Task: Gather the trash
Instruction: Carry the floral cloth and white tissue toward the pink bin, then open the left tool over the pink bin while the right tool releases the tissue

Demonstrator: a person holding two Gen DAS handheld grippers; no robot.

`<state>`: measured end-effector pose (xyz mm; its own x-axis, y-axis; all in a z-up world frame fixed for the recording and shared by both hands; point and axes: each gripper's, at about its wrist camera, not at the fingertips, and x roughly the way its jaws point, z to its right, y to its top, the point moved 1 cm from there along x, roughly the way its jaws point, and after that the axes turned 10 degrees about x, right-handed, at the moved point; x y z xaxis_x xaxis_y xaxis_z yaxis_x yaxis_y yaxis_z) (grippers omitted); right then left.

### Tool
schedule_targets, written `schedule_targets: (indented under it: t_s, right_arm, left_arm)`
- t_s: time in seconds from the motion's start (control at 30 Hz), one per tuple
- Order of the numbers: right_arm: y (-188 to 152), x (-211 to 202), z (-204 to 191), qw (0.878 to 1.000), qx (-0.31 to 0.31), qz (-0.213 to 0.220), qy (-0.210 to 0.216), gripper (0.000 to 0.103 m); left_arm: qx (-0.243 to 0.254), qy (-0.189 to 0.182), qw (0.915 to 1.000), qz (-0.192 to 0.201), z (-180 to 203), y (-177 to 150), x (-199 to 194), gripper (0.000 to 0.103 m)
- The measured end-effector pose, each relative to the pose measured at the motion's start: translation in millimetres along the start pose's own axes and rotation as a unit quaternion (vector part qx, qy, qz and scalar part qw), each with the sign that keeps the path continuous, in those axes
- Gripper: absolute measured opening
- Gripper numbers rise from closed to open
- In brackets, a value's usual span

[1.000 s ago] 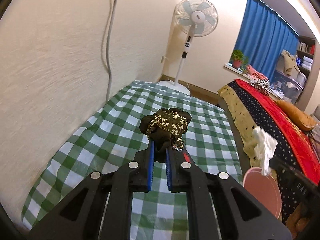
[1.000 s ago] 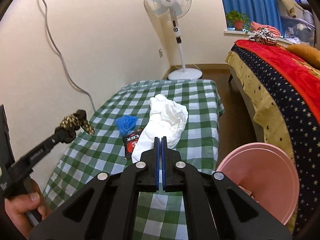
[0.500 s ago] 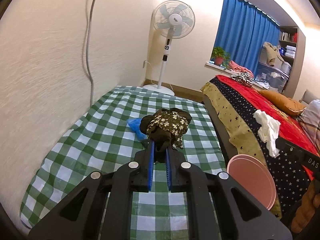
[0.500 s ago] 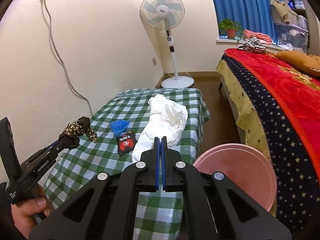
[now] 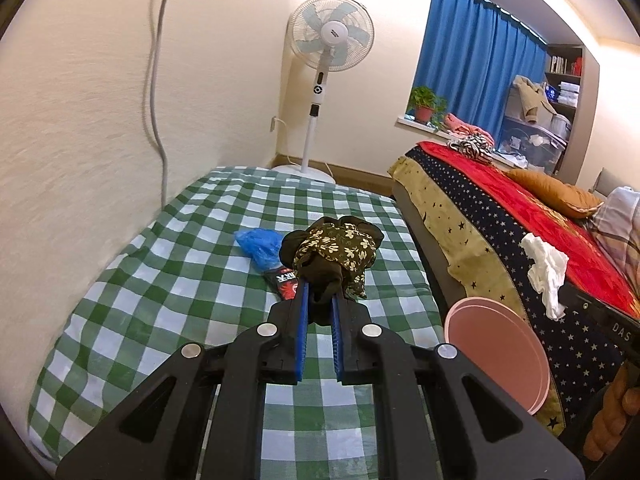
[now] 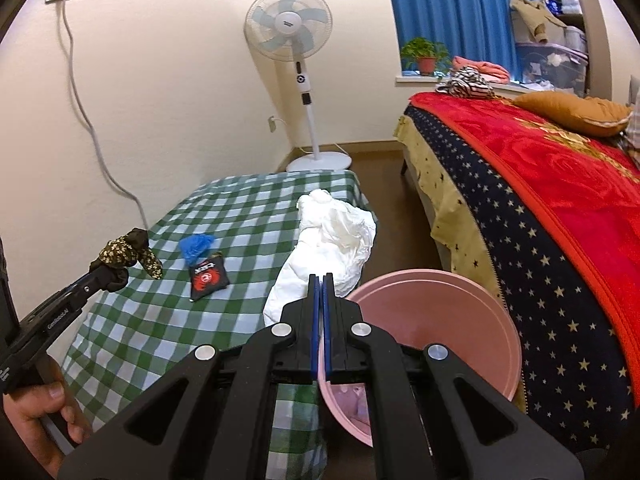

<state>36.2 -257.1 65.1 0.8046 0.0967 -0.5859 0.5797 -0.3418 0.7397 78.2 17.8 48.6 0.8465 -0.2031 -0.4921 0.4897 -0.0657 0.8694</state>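
Floral cloth, dark and bunched, sits pinched in the left gripper [image 5: 319, 300], held in the air above the checked cover [image 5: 168, 280] at the left of the scene. This rag [image 5: 334, 254] looks soft and light; it sags to either side of the pads, so a bite through the thick middle of the bunch, as now, seems the safest hold. Just past it on the cover lie one blue wad [image 6: 196, 246] and one black packet [image 6: 208, 280], touching or nearly so. I judge the wad thin and crushable, best pinched anywhere on its bulk; the packet looks flat and slick, so an edge is the place to take it. Further right, the right gripper [image 6: 321, 278] is clamped tight on one white tissue [image 6: 332, 248], limp and featherlight, hanging over the cover's edge. Beside it stands one pink bin [image 6: 440, 320] on the floor, between cover and bed [image 6: 540, 200], with some scraps already inside. Count: four pieces of trash in view, two held, two lying.
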Motion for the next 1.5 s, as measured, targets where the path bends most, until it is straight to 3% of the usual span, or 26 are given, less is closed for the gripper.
schedule_targets:
  t_s: [0.83, 1.5]
  right_arm:
    - [13.0, 13.3, 54.1, 0.995, 0.063, 0.021, -0.074, 0.002]
    - [9.0, 25.5, 63.4, 0.992, 0.069, 0.012, -0.105, 0.002]
  left_arm:
    - [0.019, -0.042, 0.9989, -0.01, 39.4, -3.8, 29.8, 0.01]
    - [0.032, -0.093, 0.995, -0.019, 88.5, -3.7, 56.0, 0.01]
